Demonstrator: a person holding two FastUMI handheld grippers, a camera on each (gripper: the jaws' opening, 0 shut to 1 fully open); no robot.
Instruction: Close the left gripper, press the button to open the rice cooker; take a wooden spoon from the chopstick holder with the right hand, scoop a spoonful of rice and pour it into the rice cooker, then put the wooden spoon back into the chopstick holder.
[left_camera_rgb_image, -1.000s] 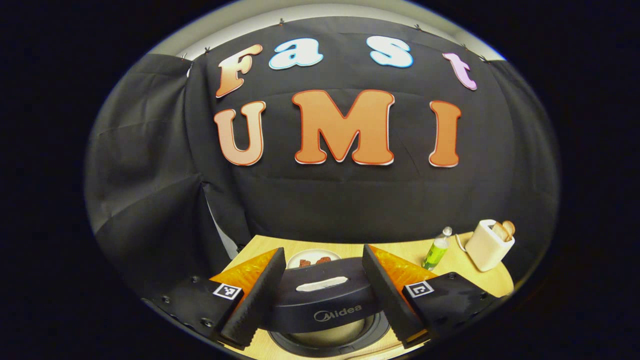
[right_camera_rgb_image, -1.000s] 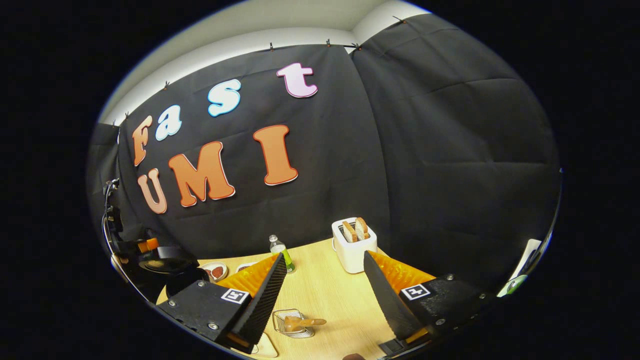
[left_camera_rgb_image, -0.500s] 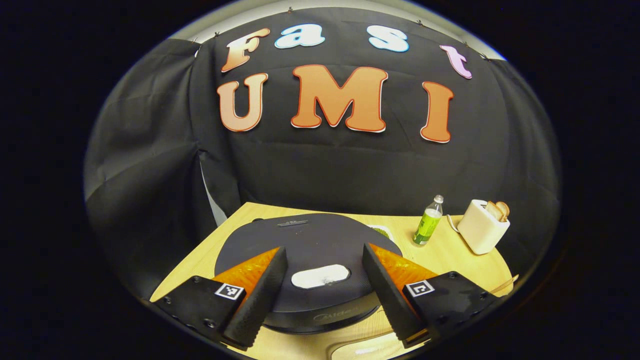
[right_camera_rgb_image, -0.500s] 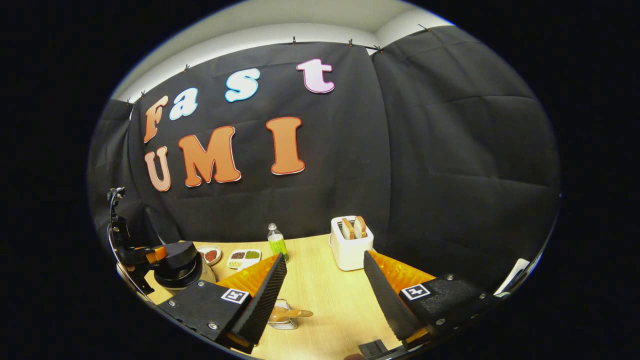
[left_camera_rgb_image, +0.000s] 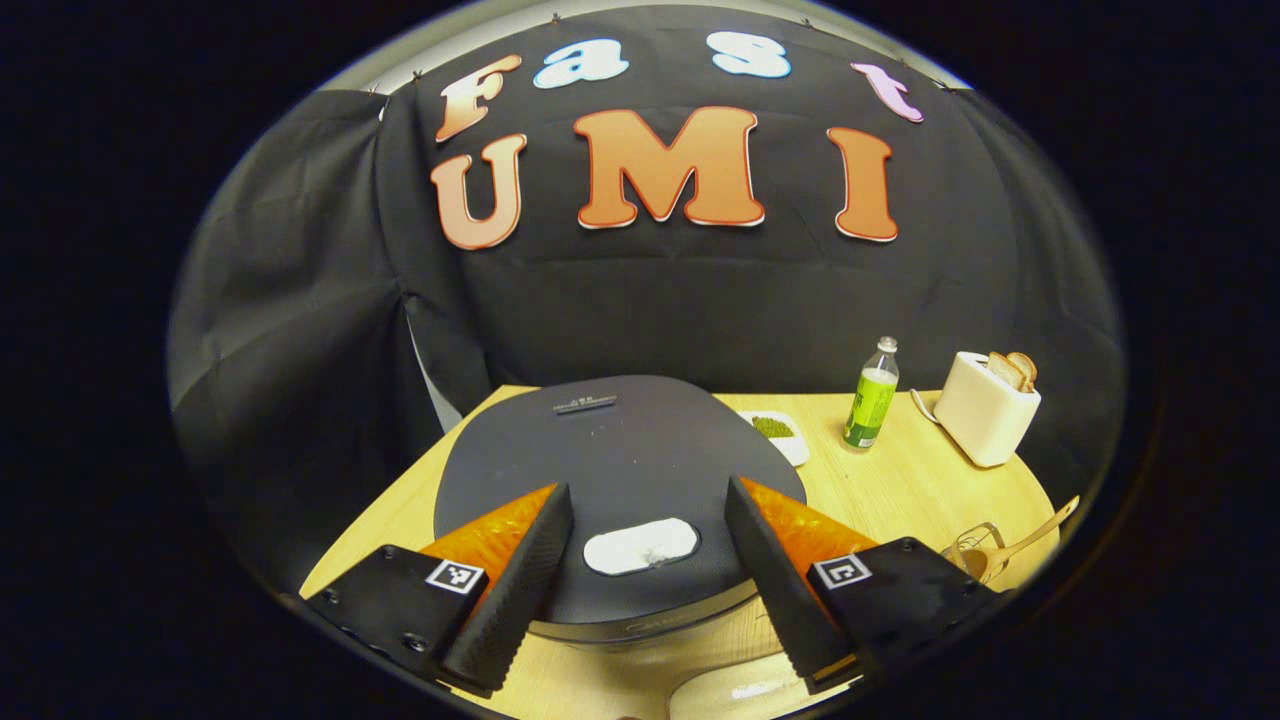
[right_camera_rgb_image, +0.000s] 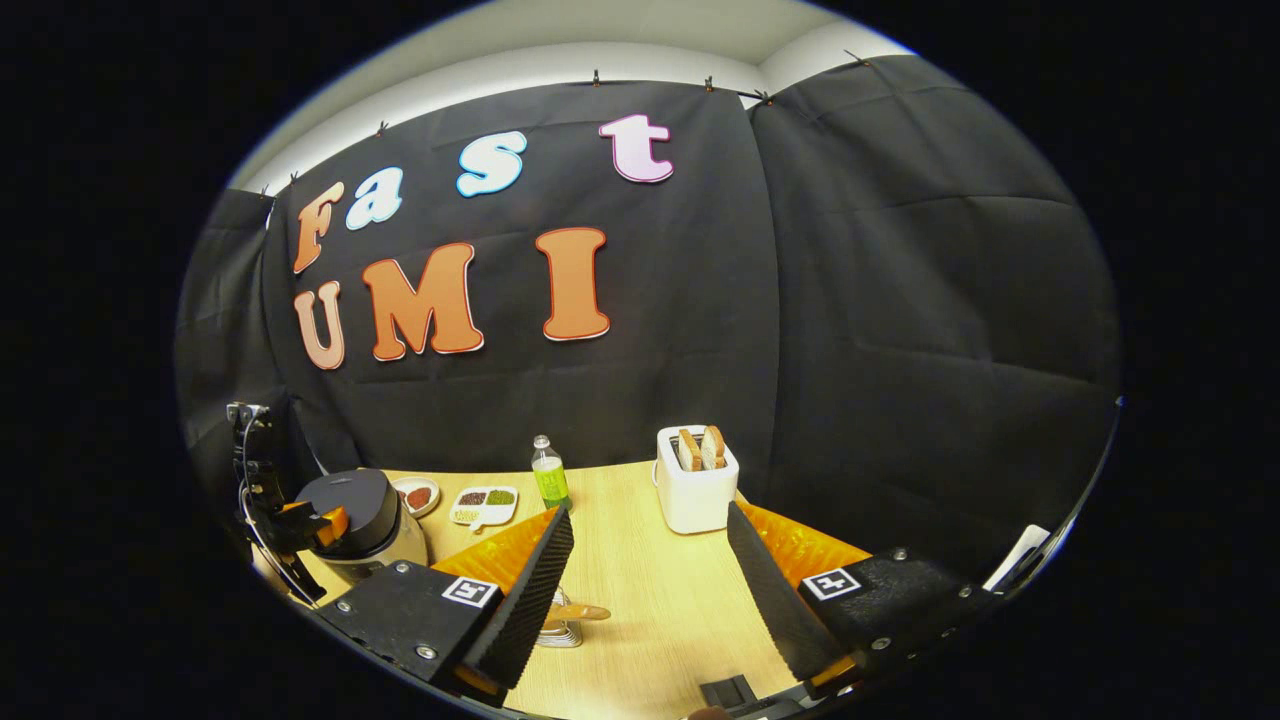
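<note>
Illumination is even and comes from overhead, leaving the wooden table (right_camera_rgb_image: 640, 580) bright and the black cloth backdrop dim. Shadows beneath objects are short and soft. Both views are sharp at centre; fisheye distortion bends straight edges near the rim (most visibly the table's far edge).

The rice cooker (left_camera_rgb_image: 620, 480) lid, standing up open a second ago with the inner pot showing beneath it, now lies flat and shut below the left gripper (left_camera_rgb_image: 640, 585), its white button (left_camera_rgb_image: 640, 546) between the spread fingers. In the right gripper view that gripper (right_camera_rgb_image: 305, 522) sits at the cooker's near side, possibly touching. The chopstick holder (right_camera_rgb_image: 558, 630) slides behind a finger of the right gripper (right_camera_rgb_image: 650, 590), the wooden spoon (right_camera_rgb_image: 580, 612) poking out.
</note>
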